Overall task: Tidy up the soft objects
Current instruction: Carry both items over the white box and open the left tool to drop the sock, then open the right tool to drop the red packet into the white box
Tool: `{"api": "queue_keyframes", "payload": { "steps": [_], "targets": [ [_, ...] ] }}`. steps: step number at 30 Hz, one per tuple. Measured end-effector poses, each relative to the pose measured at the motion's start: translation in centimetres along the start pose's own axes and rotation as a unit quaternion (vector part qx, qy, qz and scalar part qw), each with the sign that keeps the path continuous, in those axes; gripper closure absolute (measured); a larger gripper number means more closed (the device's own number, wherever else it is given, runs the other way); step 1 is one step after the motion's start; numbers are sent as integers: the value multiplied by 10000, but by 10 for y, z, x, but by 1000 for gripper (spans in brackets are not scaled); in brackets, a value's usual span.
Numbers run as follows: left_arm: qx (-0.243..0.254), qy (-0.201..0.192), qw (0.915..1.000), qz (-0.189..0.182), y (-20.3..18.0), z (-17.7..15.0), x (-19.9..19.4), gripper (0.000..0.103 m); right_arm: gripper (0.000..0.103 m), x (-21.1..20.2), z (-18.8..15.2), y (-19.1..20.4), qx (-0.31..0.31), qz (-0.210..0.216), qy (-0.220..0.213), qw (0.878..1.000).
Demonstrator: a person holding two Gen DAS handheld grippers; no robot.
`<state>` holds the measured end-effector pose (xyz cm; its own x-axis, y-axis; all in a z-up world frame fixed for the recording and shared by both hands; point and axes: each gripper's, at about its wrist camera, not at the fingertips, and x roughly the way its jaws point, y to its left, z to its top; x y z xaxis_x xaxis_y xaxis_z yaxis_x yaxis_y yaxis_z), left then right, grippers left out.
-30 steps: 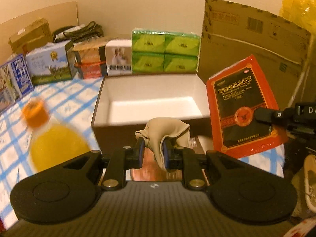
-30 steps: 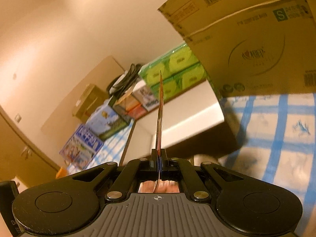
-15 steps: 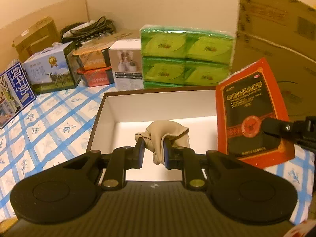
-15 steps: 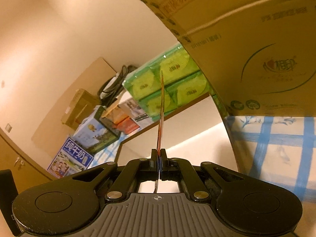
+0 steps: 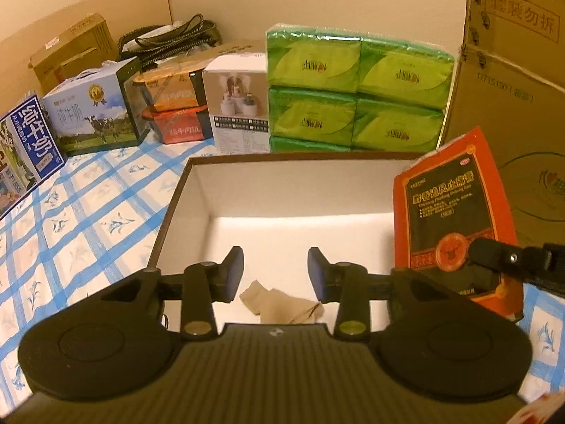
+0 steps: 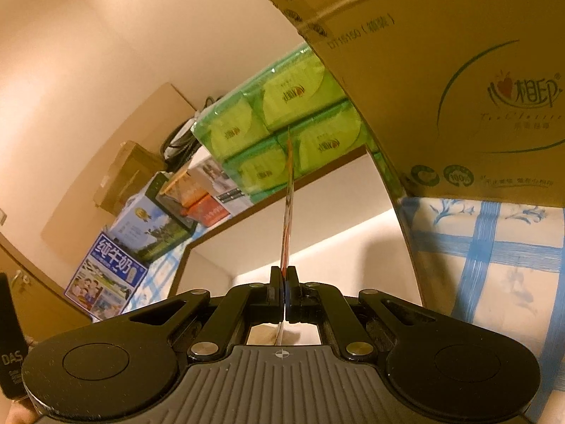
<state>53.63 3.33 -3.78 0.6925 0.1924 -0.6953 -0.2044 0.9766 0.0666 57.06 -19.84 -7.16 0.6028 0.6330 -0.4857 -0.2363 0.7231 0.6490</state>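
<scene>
We are noting the beige cloth [image 5: 282,305] lying on the floor of the open white-lined box [image 5: 176,208], just below and between the left gripper [image 5: 275,272] fingers — its jaws are opening, released, nothing touched. The right gripper [image 6: 284,295] is clenching the red plaster packet [image 5: 455,212] edge-on, upright, over the box's right rim — likely next in.

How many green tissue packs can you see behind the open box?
5: top left, top right, middle left, middle right, and a sliver of one at bottom left; the box may hide more.
</scene>
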Motion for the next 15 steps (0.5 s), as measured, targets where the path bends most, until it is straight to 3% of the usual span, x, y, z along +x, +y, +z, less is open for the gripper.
{"api": "queue_keyframes", "payload": {
  "steps": [9, 10, 11, 12, 13, 15],
  "targets": [
    [16, 116, 9999, -42, 3, -6, 2, 64, 98, 15, 0, -1, 73, 88, -31, 9999],
    [24, 116, 9999, -43, 3, -6, 2, 63, 84, 17, 1, 0, 62, 109, -34, 9999],
    [23, 115, 9999, -38, 3, -6, 2, 63, 53, 18, 2, 0, 64, 104, -66, 9999],
    [21, 117, 9999, -45, 3, -7, 2, 62, 38, 17, 3, 1, 77, 74, -123, 9999],
    [20, 118, 9999, -66, 3, -7, 1, 61, 27, 15, 2, 1, 116, 10, -234, 9997],
    [4, 116, 9999, -95, 3, -8, -1, 59, 27, 10, 3, 1, 72, -33, -371, 9993]
  ]
}}
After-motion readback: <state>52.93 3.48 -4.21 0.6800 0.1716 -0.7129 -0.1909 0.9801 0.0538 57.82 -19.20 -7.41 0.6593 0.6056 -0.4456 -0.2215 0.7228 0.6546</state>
